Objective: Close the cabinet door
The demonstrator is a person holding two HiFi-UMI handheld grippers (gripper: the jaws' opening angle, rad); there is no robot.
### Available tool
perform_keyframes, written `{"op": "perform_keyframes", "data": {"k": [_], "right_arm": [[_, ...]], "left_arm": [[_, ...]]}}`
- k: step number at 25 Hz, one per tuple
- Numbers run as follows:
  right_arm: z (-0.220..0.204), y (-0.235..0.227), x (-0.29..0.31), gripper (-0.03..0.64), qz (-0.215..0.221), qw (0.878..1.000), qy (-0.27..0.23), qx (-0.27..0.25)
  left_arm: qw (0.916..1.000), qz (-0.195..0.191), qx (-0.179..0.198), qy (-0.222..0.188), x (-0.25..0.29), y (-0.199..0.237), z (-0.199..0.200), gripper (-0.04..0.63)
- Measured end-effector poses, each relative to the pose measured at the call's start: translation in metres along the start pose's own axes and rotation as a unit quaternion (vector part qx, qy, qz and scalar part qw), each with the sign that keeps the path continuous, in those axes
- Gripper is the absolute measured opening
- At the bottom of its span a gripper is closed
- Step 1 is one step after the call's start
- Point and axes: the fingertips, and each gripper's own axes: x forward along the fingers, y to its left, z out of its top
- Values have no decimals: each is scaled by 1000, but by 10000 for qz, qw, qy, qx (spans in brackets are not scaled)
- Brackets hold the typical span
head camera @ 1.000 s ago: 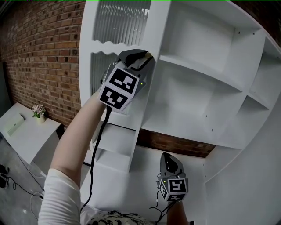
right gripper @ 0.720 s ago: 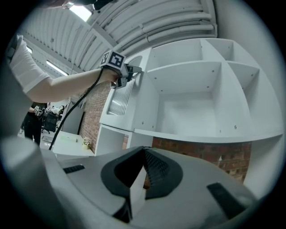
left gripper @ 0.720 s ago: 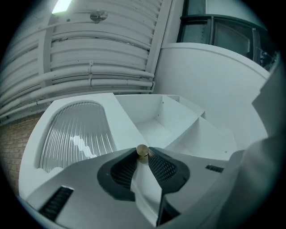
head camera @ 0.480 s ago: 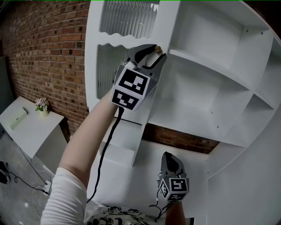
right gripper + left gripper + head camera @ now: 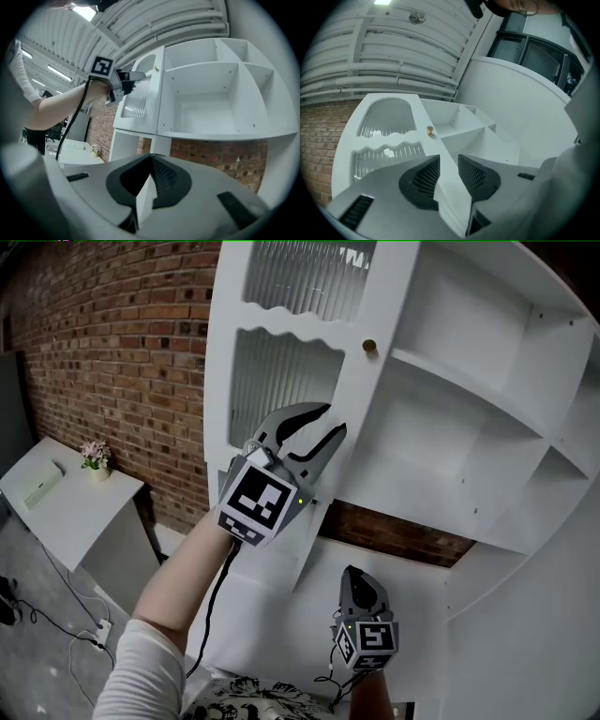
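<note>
White-painted and upright along its long axis, the cabinet door hangs at the left of the cabinet. Its ribbed glass panes are on the side of the brick wall. Its free stile, carrying the brass knob, is on the right beside the open shelves.

In the right gripper view the door looks laid against the frame, or very nearly so; I cannot tell whether a slit is left.

The left tool stands at that stile, well below the brass knob, which lies farther up the door from it. Its jaws are opening, with the stile's edge running between them and the pads clear of it.

The right tool is lower and nearer, well apart from the door, with its jaws drawn together at the tips on nothing.

Being much the closer, the left tool would probably give any last press, straight into the stile toward the far frame. If none is needed, it only has to back off toward the near side.
</note>
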Motion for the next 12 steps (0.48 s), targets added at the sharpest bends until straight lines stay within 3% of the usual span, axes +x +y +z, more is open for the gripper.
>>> {"op": "perform_keyframes", "data": {"k": [4,9,12], "right_arm": [[6,17,-1,8,28,9997,-227,-25],[6,42,-1,6,286,9985,-446,138],[0,56,3,6,377,9986,-359,110]], "left_arm": [[9985,-20,-536,96,-48,-23,-29,107],[9957,50,-779,507,-102,-46,-69,21],[9929,17,-900,779,-130,-56,-88,11]]}}
